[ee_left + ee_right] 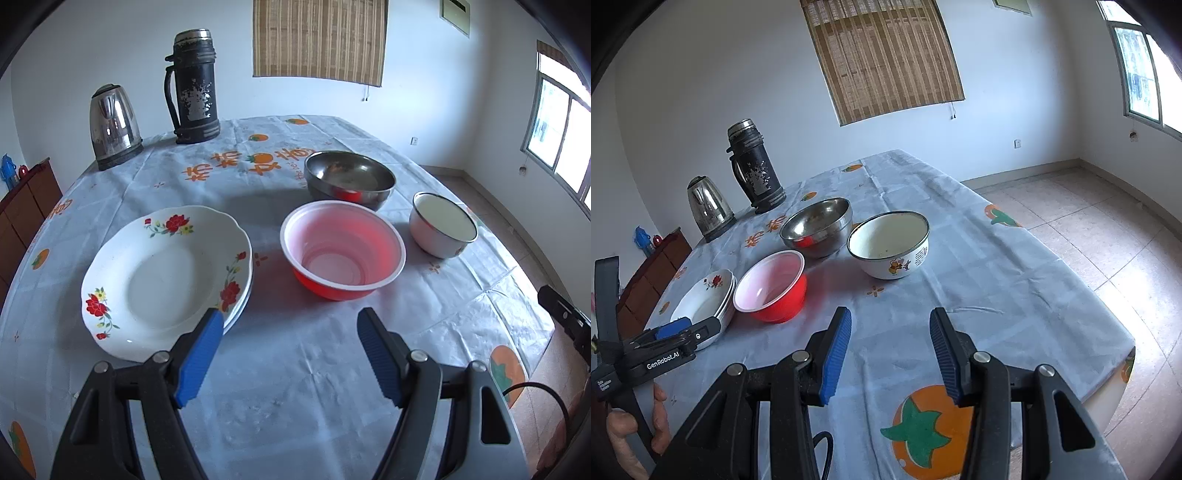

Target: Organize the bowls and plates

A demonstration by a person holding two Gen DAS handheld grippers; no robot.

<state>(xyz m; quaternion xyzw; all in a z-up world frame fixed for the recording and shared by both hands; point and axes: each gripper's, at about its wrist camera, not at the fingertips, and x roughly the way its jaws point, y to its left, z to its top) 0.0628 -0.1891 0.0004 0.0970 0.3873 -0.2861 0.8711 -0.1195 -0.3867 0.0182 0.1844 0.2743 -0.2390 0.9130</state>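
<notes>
A stack of white flowered plates [166, 280] sits on the table at the left; it also shows in the right wrist view [705, 295]. A red bowl [341, 251] [772, 284] stands in the middle, a steel bowl [349, 179] [816, 227] behind it, and a white enamel bowl [443, 223] [888, 243] to the right. My left gripper [290, 319] is open and empty, its left finger over the plates' near rim. My right gripper [890, 319] is open and empty above the cloth, in front of the bowls.
A steel kettle [112, 125] and a tall black thermos [194, 86] stand at the table's far left. The table carries a white cloth with orange prints [295, 387]. Its right edge drops to a tiled floor [1108, 236]. A dark cabinet [22, 210] stands at the left.
</notes>
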